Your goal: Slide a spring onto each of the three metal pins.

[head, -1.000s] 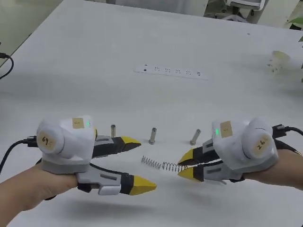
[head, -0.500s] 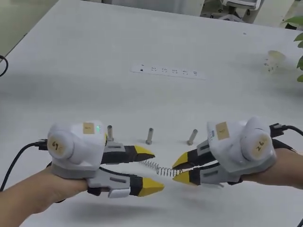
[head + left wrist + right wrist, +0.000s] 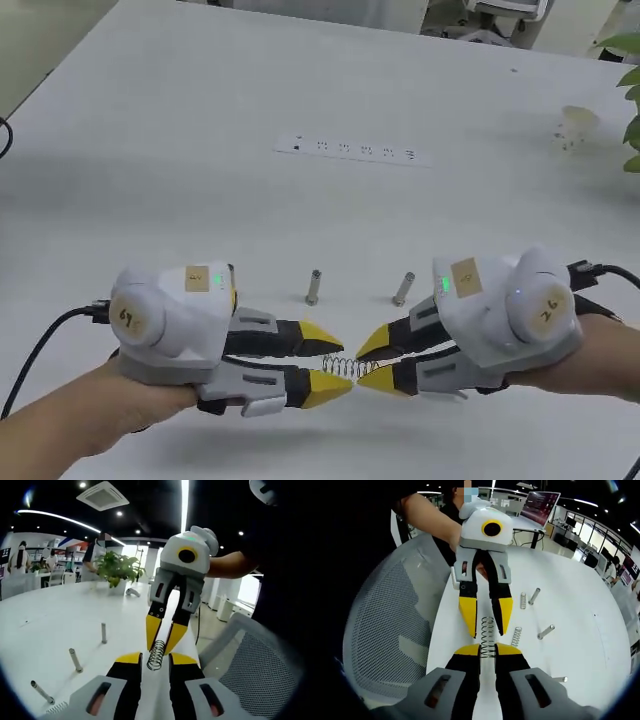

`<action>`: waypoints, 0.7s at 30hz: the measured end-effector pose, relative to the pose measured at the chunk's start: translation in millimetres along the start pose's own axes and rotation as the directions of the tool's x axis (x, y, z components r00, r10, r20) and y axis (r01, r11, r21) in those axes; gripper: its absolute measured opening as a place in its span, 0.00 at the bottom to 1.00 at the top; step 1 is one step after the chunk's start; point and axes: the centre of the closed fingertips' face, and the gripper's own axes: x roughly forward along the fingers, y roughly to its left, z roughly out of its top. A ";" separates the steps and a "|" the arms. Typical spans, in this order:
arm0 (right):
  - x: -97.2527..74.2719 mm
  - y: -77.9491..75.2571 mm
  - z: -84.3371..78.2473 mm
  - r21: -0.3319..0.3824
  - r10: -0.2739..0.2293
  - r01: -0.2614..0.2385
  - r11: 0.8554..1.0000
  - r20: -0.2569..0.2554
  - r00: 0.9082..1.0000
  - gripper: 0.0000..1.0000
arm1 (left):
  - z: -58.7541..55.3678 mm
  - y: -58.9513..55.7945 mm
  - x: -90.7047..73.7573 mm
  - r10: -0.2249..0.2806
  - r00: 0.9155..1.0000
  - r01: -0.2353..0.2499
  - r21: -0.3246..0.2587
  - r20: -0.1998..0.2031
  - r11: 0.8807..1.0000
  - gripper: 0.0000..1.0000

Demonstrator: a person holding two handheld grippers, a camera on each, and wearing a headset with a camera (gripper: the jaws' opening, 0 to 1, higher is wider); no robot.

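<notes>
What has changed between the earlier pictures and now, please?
The left gripper moved right toward the right gripper, and its yellow-tipped jaws narrowed around the free end of the thin coiled metal spring, not visibly clamping it. The right gripper stayed shut on the spring's other end; the short upright metal pins stayed standing.

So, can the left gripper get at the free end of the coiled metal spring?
Likely yes: the left gripper stands open with the coiled metal spring reaching in between its jaws, nothing in the way; the right gripper grips only the far end.
</notes>
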 end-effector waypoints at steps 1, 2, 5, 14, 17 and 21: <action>-0.4 0.4 0.4 -0.001 0.001 -0.001 1.000 0.001 1.000 0.08 | -0.2 -0.7 0.2 -0.002 1.000 0.002 0.001 -0.002 1.000 0.12; -1.1 0.3 1.2 -0.003 0.000 0.000 1.000 0.004 1.000 0.08 | -0.6 -1.3 0.1 -0.003 1.000 0.003 0.002 -0.003 1.000 0.11; -2.0 0.9 2.7 -0.003 0.001 -0.001 1.000 0.008 1.000 0.08 | -0.5 -2.8 -0.5 -0.006 1.000 0.006 0.008 -0.003 1.000 0.05; -0.8 3.5 3.2 -0.016 0.011 -0.010 1.000 0.005 1.000 0.08 | -0.5 -5.5 -1.2 -0.008 1.000 0.008 0.011 -0.001 1.000 0.04; -1.1 3.0 3.8 -0.015 0.009 -0.009 1.000 0.007 1.000 0.08 | 0.4 -5.6 -1.8 -0.006 1.000 0.006 0.011 0.001 1.000 0.03; -2.2 2.9 4.0 -0.012 0.006 -0.006 1.000 0.013 1.000 0.08 | 1.2 -6.7 -1.9 -0.008 1.000 0.008 0.006 0.003 1.000 0.03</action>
